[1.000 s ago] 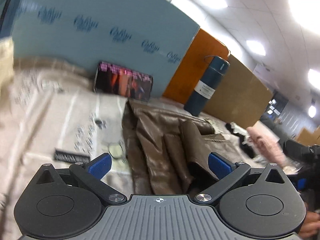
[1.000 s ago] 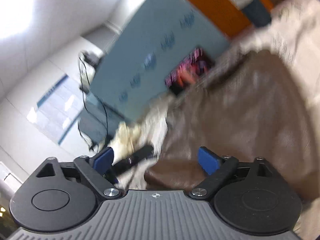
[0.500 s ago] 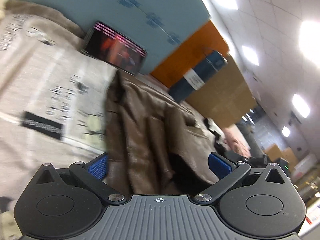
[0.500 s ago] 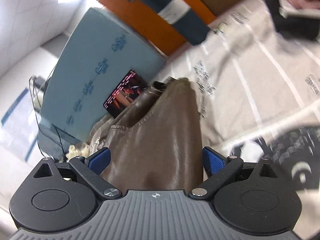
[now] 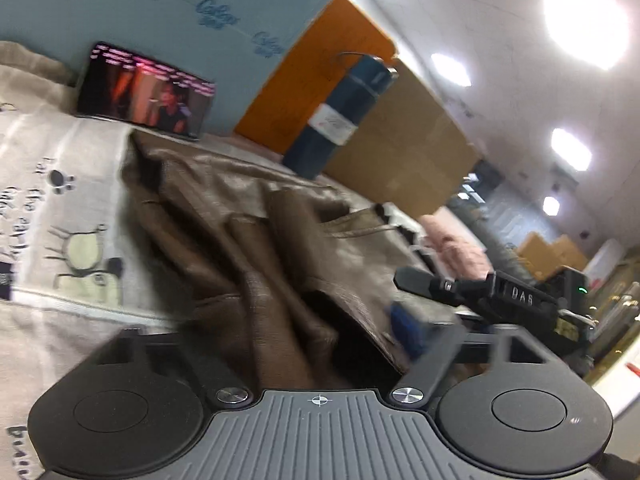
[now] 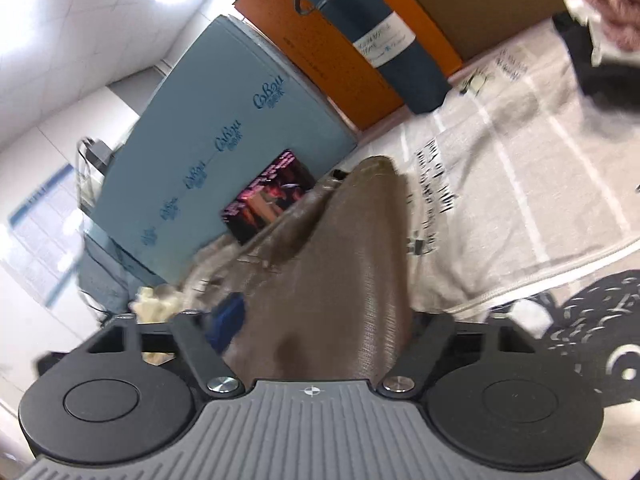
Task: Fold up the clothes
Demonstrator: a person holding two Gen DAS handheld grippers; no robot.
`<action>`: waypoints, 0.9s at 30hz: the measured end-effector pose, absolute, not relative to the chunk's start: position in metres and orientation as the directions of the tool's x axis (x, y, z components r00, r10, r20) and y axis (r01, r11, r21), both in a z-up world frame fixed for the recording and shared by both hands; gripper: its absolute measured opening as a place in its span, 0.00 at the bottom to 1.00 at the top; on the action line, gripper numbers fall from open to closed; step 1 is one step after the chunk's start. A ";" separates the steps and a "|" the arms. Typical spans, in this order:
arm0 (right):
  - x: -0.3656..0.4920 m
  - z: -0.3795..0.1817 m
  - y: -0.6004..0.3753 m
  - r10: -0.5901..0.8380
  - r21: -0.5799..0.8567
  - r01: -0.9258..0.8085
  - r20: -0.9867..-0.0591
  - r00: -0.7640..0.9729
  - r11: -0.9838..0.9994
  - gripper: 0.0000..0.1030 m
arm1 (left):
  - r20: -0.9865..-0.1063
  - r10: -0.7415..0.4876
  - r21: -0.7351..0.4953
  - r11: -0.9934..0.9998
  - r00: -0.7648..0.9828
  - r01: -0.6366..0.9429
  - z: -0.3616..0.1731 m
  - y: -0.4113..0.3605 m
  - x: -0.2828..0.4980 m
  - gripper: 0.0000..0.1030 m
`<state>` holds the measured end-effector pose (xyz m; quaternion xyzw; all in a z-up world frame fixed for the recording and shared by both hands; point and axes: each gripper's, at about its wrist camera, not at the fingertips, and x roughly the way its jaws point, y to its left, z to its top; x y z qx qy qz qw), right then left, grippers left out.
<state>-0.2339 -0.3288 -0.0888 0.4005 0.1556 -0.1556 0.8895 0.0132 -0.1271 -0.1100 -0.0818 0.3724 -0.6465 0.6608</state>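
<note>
A brown leather-like garment (image 5: 248,224) lies crumpled on a beige printed cloth (image 5: 52,216). My left gripper (image 5: 320,328) is low over its near folds with its jaws closing. A fold sits between them and hides the left pad, and the right blue pad (image 5: 408,332) is blurred beside the fabric. In the right wrist view the same garment (image 6: 352,264) fills the gap of my right gripper (image 6: 320,316), whose jaws are also closing. Its left blue pad (image 6: 228,316) sits at the fabric's edge and the right pad is hidden. The right gripper's black body (image 5: 492,296) shows at the garment's far side.
A dark blue flask (image 5: 340,120) (image 6: 384,40) stands at the back by orange and cardboard boards. A lit phone screen (image 5: 144,92) (image 6: 268,196) leans on a light blue panel (image 5: 180,16). A person's hand (image 6: 608,4) holds white paper at top right above dark clothing (image 6: 600,76).
Both grippers came closer and lower onto the brown garment, and their jaws narrowed from wide open. Fabric now fills both gaps. The right gripper has entered the left view.
</note>
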 end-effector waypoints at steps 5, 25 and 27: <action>-0.228 -0.091 -0.322 -0.250 0.556 0.477 -0.436 0.865 0.680 0.43 | -0.377 -0.920 -0.609 0.159 -0.108 0.777 -0.111 -0.124 0.021 0.32; -0.225 -0.023 -0.226 -0.224 0.642 0.289 -0.183 0.957 0.710 0.15 | -0.106 -0.994 -0.624 0.077 0.013 0.778 -0.055 -0.007 0.019 0.27; -0.206 -0.011 -0.214 -0.184 0.634 0.257 -0.180 0.966 0.730 0.15 | -0.092 -0.992 -0.620 0.121 0.081 0.775 -0.048 0.017 0.028 0.27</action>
